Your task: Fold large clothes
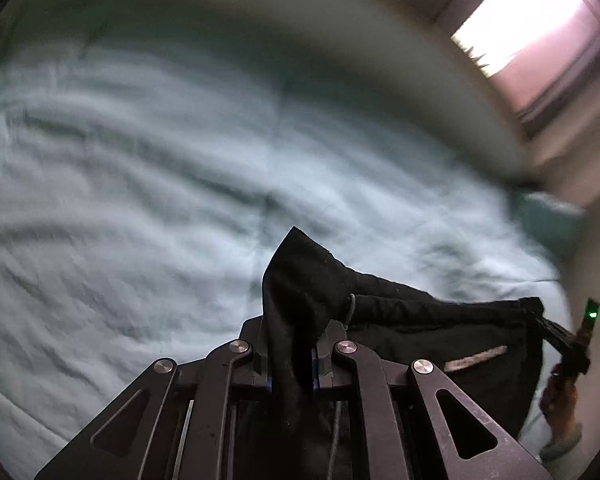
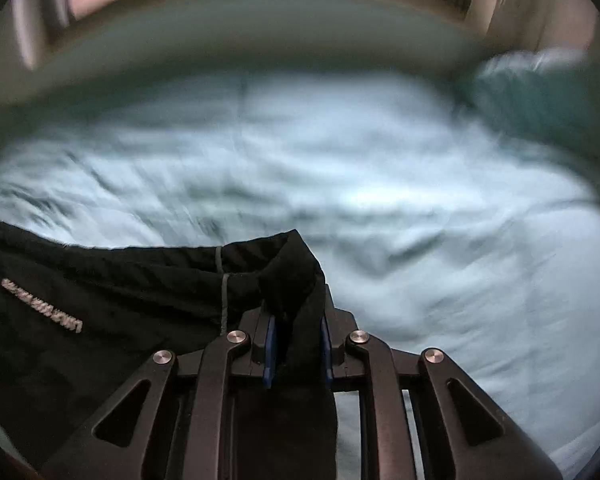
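I count one black garment (image 1: 400,312) (image 2: 112,292) bearing one pale printed logo (image 1: 476,358) (image 2: 42,304). Two grippers: my left gripper (image 1: 292,364) and my right gripper (image 2: 298,350) (image 1: 556,332), each with two fingers. One pale blue bedsheet (image 1: 140,200) (image 2: 440,240). One teal pillow (image 2: 540,100). One green indicator light (image 1: 592,314).

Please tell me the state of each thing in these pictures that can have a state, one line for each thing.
left gripper: shut on the black garment.
right gripper: shut on the black garment.
black garment: held up at two points, stretched between the grippers, hanging below them.
bed sheet: spread out, wrinkled, blurred by motion.
window: bright with daylight.
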